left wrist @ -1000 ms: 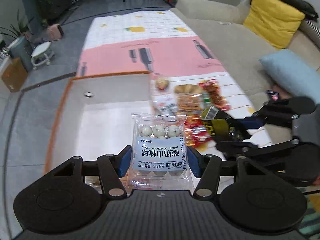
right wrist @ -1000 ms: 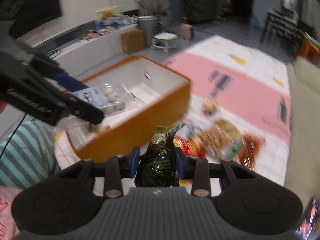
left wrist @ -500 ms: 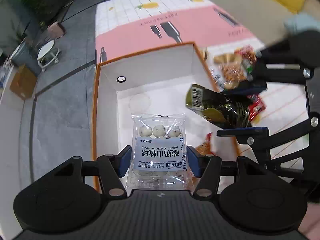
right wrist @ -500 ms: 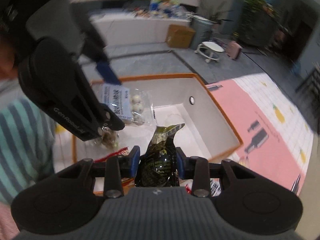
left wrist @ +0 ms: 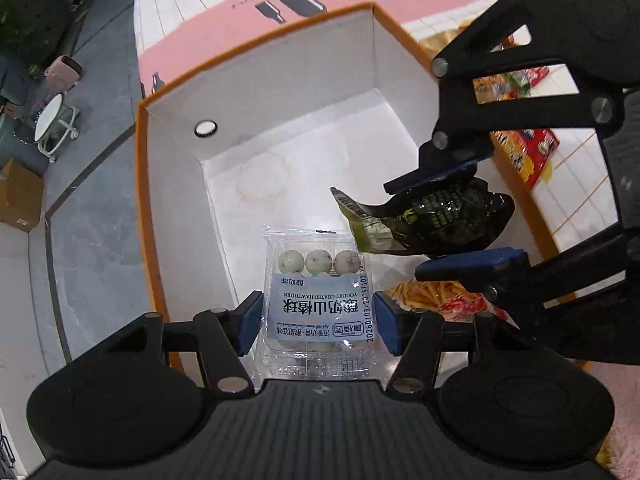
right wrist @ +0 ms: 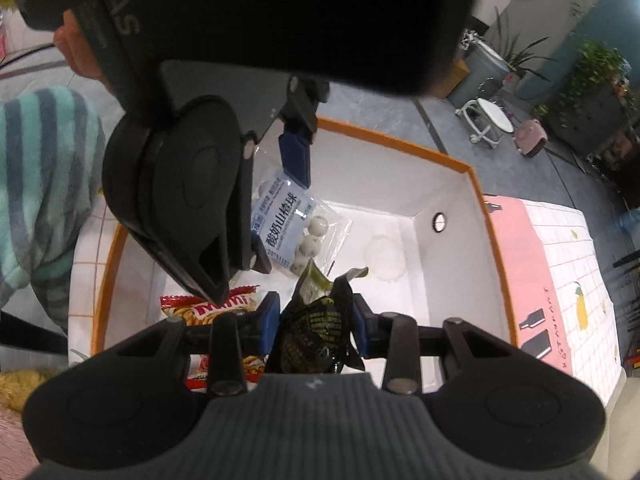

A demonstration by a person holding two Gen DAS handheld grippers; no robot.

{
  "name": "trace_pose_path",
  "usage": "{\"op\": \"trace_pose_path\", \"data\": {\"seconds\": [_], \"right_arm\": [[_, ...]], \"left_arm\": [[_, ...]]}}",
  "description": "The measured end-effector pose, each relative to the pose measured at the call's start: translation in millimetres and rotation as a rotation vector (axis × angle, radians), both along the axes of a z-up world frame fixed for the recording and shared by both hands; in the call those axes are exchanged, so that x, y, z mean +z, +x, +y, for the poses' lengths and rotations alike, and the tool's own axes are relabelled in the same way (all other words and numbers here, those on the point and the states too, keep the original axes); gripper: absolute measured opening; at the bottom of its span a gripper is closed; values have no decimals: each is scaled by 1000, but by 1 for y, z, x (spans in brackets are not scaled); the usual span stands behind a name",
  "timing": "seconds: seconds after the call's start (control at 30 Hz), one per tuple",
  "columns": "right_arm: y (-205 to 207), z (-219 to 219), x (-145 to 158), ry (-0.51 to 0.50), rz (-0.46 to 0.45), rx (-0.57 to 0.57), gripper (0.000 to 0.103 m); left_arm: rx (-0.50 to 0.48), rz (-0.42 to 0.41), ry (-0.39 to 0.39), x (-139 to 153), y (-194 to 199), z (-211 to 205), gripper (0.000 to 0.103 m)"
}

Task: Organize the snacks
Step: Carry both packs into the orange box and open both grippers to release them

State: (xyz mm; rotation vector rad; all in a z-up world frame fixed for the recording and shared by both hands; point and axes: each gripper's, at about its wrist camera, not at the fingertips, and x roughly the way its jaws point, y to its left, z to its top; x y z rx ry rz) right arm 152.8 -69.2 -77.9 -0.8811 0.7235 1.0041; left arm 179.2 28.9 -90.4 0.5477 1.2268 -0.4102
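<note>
Left gripper (left wrist: pixel 318 322): pads pressed on both sides of a clear pack of white balls (left wrist: pixel 318 304), low centre of the left wrist view.
Pack label: "YOGURT-COATED HAWTHORN", Chinese characters, a date code along one edge.
Right gripper (right wrist: pixel 314 330): closed on a dark green-black pouch (right wrist: pixel 320 328).
Pouch writing: only a barcode shows.
Box (left wrist: pixel 280 80): orange rim, white inside, under both snacks.
In box: red "Mimi" bag (right wrist: pixel 212 308), lower left of the right wrist view.
</note>
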Motion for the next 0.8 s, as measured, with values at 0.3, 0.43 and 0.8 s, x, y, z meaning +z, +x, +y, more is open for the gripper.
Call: {"op": "trace_pose_path", "data": {"seconds": [0.3, 0.43, 0.8], "right_arm": [[16, 15, -25, -74, 81, 7, 35], [21, 15, -32, -71, 139, -15, 37], [27, 19, -36, -73, 162, -33, 44]], "left_arm": [[14, 53, 9, -16, 10, 11, 67], [12, 87, 16, -24, 9, 10, 68], [31, 119, 41, -33, 4, 6, 71]]}}
